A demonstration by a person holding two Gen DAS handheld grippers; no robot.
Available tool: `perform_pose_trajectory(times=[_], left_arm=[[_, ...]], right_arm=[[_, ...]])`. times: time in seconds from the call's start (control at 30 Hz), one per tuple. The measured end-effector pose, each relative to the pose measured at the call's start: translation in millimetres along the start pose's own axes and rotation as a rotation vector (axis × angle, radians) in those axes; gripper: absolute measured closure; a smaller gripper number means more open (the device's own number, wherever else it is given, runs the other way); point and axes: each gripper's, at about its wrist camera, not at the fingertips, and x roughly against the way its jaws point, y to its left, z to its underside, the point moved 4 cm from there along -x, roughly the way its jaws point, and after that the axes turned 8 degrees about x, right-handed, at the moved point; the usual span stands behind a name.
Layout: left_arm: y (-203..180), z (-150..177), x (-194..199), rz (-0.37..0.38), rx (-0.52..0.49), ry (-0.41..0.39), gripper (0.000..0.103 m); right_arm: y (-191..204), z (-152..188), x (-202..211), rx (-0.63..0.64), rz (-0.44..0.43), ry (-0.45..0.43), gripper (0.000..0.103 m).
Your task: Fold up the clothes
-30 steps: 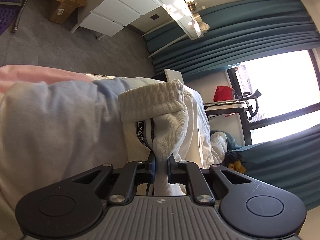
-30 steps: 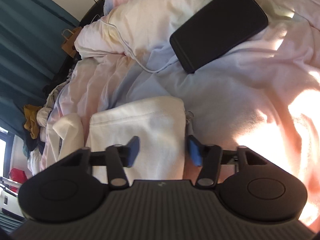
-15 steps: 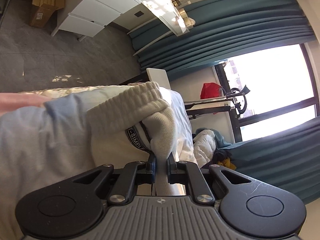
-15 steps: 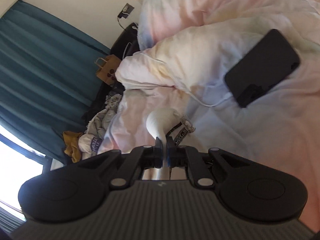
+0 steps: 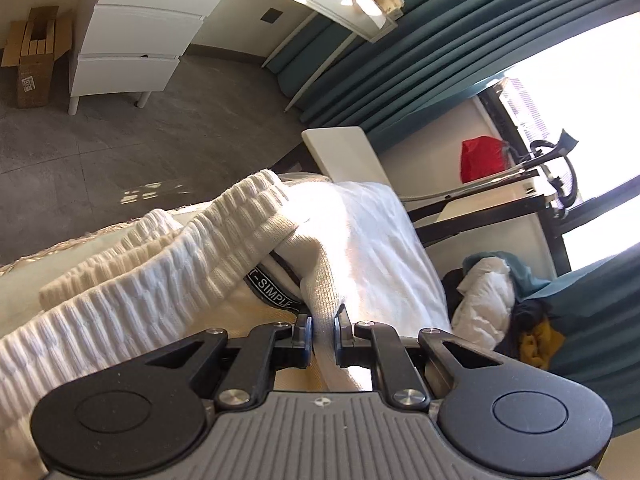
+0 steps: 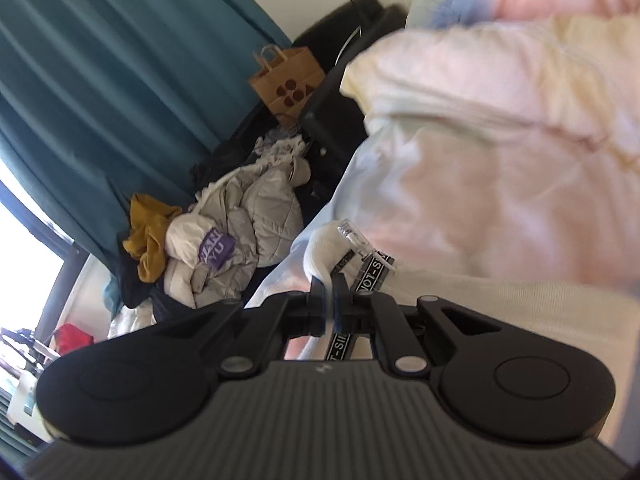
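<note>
A cream-white knit garment [image 5: 224, 264] with a ribbed elastic band and a black drawstring printed with white letters [image 5: 276, 296] fills the left wrist view. My left gripper [image 5: 322, 330] is shut on a fold of its fabric just below the band. In the right wrist view the same garment [image 6: 500, 300] spreads to the right, and my right gripper [image 6: 328, 308] is shut on a bunched white edge of it, beside the lettered drawstring [image 6: 370, 272] with its clear plastic tip. The garment is lifted off the bedding.
A pink and pale-blue duvet [image 6: 500, 140] lies under and behind the garment. A heap of clothes [image 6: 224, 232] and a brown paper bag [image 6: 286, 80] sit by teal curtains [image 6: 100, 80]. A white drawer unit [image 5: 132, 40], grey floor [image 5: 120, 140] and a white chair [image 5: 344, 152] lie beyond the bed.
My right gripper went from open over the garment to shut on its edge, then lifted and turned; the black phone left its view. The left gripper kept its hold and tilted toward the floor.
</note>
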Motion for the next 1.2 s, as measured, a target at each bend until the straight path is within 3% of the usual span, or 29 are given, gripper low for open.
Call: perform_pose_trajectory(times=[0.13,0.23,0.37,0.43,0.5,0.57,0.63,0.73,0.87,1.03,1.2], left_arm=[[-6.6,0.2,-56.7,-0.070,-0.056,-0.004,0.090],[-10.2,0.6,-74.5,-0.070,-0.072,0.001,0.087],[-10.4,6.2,-44.5,-0.006,-0.081,-0.011,0.078],[-10.5,9.0,-29.3,0.026,-0.085,-0.017,0.060],[-10.6,11.8,-14.1,0.058,-0.089,-0.023,0.048],[-10.7,14.6,1.2,0.090,-0.094,-0.029,0.038],[-10.8,17.5,16.5,0.122,-0.098,-0.035,0.028],[0.2,24.5,57.5,0.161,-0.110,-0.033,0.019],[25.7,31.2,109.4,0.189,-0.108,-0.027,0.018],[79.8,32.5,148.0,0.153,-0.020,0.000,0.017],[137.2,40.3,138.9,0.048,0.077,0.055,0.015]], right_arm=[[16.4,22.3,-53.3,0.141,0.001,0.033,0.095],[14.7,28.0,-66.8,0.168,-0.023,0.057,0.091],[11.7,18.1,-58.1,0.168,-0.112,0.101,0.082],[11.1,9.2,-46.9,0.162,-0.179,0.133,0.077],[9.0,0.0,-28.9,0.134,-0.219,0.144,0.074],[6.1,-7.7,-3.2,0.118,-0.238,0.147,0.058],[0.5,-15.0,23.3,0.115,-0.249,0.158,0.034],[-19.2,-25.8,56.5,0.102,-0.230,0.174,0.024],[-49.7,-31.0,95.2,0.050,-0.217,0.185,0.023],[-81.2,-16.4,124.6,0.001,-0.219,0.228,0.023],[-98.2,17.4,117.9,-0.020,-0.212,0.289,0.023]])
